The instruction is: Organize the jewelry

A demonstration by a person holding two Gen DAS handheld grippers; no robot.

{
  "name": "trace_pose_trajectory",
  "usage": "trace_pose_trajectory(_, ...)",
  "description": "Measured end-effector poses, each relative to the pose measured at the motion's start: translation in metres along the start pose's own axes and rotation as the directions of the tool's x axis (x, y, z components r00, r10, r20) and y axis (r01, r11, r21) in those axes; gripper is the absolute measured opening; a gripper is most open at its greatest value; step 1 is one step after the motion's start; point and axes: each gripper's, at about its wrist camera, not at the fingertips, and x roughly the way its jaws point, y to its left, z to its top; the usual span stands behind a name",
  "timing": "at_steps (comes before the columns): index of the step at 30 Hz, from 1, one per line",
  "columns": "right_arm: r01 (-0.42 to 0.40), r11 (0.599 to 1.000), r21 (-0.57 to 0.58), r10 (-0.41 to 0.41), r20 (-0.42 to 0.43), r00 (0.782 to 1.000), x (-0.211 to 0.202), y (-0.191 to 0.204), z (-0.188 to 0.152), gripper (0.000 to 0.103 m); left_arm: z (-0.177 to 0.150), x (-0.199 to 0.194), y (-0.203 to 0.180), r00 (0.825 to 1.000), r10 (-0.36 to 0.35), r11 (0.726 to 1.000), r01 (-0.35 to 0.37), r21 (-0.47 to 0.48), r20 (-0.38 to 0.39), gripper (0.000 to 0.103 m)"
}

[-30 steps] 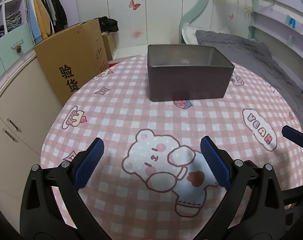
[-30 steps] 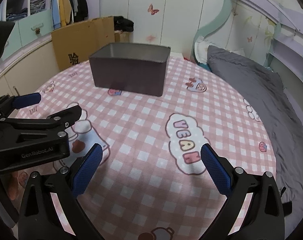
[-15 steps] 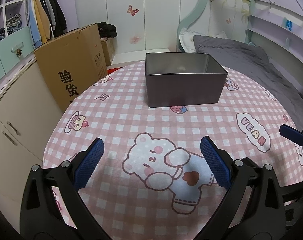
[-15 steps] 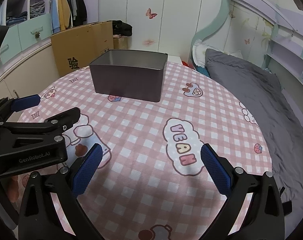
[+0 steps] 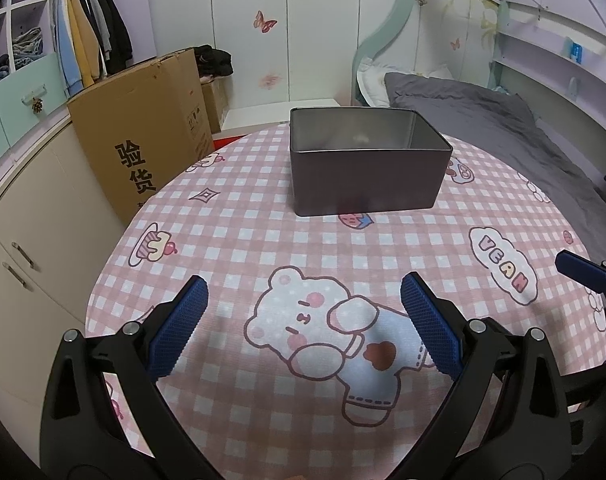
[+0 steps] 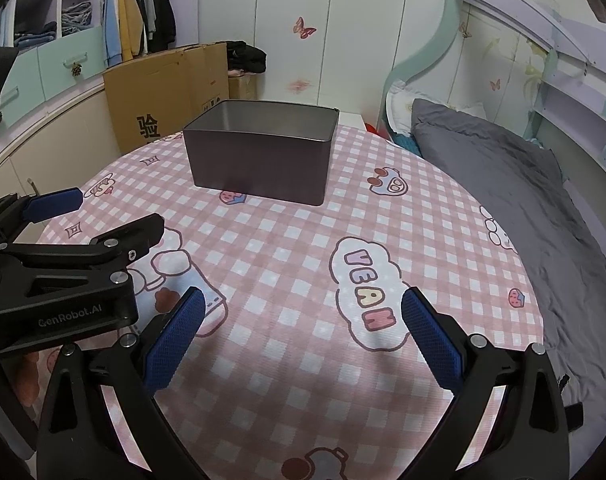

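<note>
**Both grippers spread wide over the checked cloth, tin box ahead**

From my left wrist camera I see the left gripper (image 5: 303, 324) with its jaws spread wide and nothing between the blue pads (image 5: 178, 330). It sits over the bear print (image 5: 323, 332) on the pink checked tablecloth (image 5: 263, 240). The dark tin box (image 5: 365, 178) stands at 12 o'clock from this gripper, well apart from it, open at the top. Inside I can make out only a faint pale smudge on the far wall; I cannot tell whether it is an item or a reflection. At 10 o'clock a cardboard box (image 5: 143, 136) with printed characters stands off the edge of the table. A grey bed (image 5: 503, 120) lies at 2 o'clock. One blue fingertip of the right gripper (image 5: 583, 272) shows at 3 o'clock.

From my right wrist camera the right gripper (image 6: 303, 328) is likewise opened wide and empty, above the cloth beside the "VEAN" cloud print (image 6: 367, 292). The tin box (image 6: 263, 160) is at 11 o'clock here, upright on the cloth, its visible interior bare metal. The left gripper (image 6: 103, 220) reaches in at 9 o'clock, fingers parted, gripping nothing. I see no jewelry on the cloth in either view.
</note>
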Motion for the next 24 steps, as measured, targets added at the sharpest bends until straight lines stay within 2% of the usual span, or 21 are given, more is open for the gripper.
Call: trace_pose_trajectory(24,-0.002,1.0,-0.007,0.002,-0.008,1.0,0.0017,0.0028,-0.0014,0.095,-0.0006,0.0015,0.001,1.0,0.004,1.0,-0.004,-0.005,-0.007,0.095)
